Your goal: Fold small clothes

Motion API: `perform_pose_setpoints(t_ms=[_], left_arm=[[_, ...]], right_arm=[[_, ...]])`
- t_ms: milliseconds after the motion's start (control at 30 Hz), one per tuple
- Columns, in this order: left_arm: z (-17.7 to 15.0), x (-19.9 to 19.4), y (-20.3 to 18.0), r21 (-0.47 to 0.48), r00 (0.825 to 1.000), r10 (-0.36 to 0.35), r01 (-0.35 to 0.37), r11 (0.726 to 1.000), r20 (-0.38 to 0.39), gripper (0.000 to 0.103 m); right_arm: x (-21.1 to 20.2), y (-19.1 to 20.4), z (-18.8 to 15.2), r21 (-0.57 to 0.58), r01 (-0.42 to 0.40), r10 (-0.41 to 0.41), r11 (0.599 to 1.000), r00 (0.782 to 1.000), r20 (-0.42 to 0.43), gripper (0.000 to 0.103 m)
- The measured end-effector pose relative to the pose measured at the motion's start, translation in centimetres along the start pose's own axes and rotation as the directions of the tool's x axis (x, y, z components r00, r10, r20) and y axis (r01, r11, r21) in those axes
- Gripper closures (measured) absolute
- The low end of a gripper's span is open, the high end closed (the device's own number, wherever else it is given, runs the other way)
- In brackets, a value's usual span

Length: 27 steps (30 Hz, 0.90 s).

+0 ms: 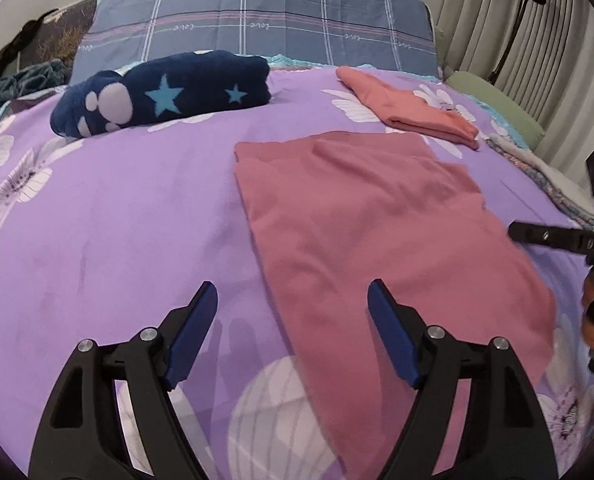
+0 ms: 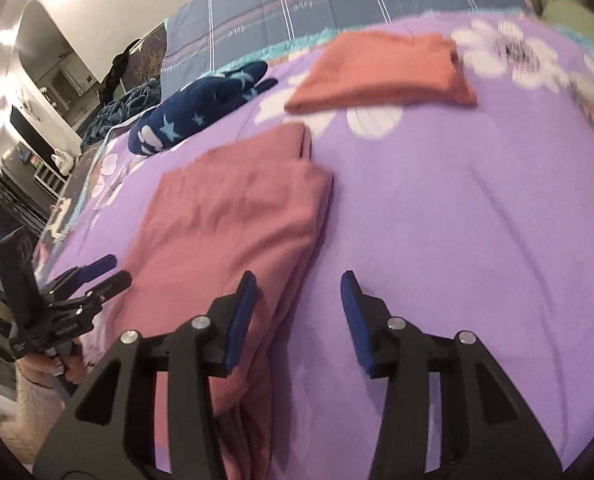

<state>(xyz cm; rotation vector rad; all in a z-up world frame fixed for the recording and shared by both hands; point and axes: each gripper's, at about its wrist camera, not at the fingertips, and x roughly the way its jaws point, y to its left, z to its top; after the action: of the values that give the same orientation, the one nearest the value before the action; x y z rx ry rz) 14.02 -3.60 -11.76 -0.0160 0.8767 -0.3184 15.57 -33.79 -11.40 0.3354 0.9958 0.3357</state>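
Purple bedspread (image 1: 117,208) with white flowers carries everything here, and going from left to right across the left wrist view: a rolled navy blanket (image 1: 165,92) with stars and a paw print lies far back at the left; the dusty pink garment (image 1: 377,232) lies flat in the middle, partly folded, with a doubled layer at its far end; a salmon garment (image 1: 413,108) sits already folded behind it toward the right, well apart from the pink one

I judge the step in hand to be a fold partway through on the dusty pink garment: one fold looks laid, and both claws stand free of the cloth, so the next move calls for a fresh pinch on the near edge or corners, both sides together, then a lift and carry toward the far end so the layers land square

Left claw (image 1: 293,320) hangs tilted down over the near left edge of the pink garment, jaws wide apart, nothing between them; one finger is over bare bedspread, the other over the cloth

Right claw (image 2: 299,308) is likewise angled down at the garment's near right edge, jaws apart and empty; its left finger sits above the stacked edge, the right one above bare bedspread

A hand (image 2: 63,364) grips the left tool's handle
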Motion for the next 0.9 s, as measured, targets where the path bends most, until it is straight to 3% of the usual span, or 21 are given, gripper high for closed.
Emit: perform_pose_setpoints(t_ms=[167, 267, 600, 633, 667, 700, 767, 900], left_arm=[[0.0, 0.2, -0.5, 0.023, 1.0, -0.018, 0.018, 1.0, -0.02, 0.025], [0.0, 1.0, -0.4, 0.022, 0.998, -0.032, 0.033, 0.999, -0.047, 0.025], [1.6, 4.4, 0.7, -0.04, 0.987, -0.155, 0.153, 0.987, -0.047, 0.012], [1.9, 4.6, 0.7, -0.049, 0.985, -0.168, 0.166, 0.985, -0.045, 0.015], [2.3, 4.7, 0.5, -0.056, 0.98, -0.195, 0.193, 0.98, -0.045, 0.03], [2.5, 4.9, 0.3, -0.066, 0.976, -0.214, 0.21, 0.975, -0.051, 0.038], [2.5, 4.7, 0.1, -0.052, 0.982, -0.179, 0.176, 0.983, -0.059, 0.047], [1.5, 3.5, 0.7, -0.034, 0.979, -0.194, 0.192, 0.981, -0.068, 0.047]], right_arm=[[1.2, 0.2, -0.2, 0.036, -0.095, 0.097, 0.995, 0.993, -0.061, 0.053], [2.4, 0.4, 0.1, 0.036, -0.113, 0.116, 0.993, 0.989, -0.092, 0.052], [4.7, 0.9, 1.3, 0.063, -0.159, 0.164, 0.985, 0.984, -0.071, 0.049], [4.7, 1.0, 1.2, 0.066, -0.159, 0.163, 0.985, 0.984, -0.066, 0.048], [4.7, 1.1, 1.2, 0.062, -0.153, 0.157, 0.986, 0.986, -0.061, 0.048], [4.6, 1.2, 1.2, 0.057, -0.149, 0.152, 0.987, 0.987, -0.058, 0.048], [4.2, 1.4, 0.9, 0.058, -0.14, 0.144, 0.988, 0.987, -0.069, 0.049], [3.1, 1.4, -0.2, 0.045, -0.117, 0.12, 0.992, 0.989, -0.09, 0.053]])
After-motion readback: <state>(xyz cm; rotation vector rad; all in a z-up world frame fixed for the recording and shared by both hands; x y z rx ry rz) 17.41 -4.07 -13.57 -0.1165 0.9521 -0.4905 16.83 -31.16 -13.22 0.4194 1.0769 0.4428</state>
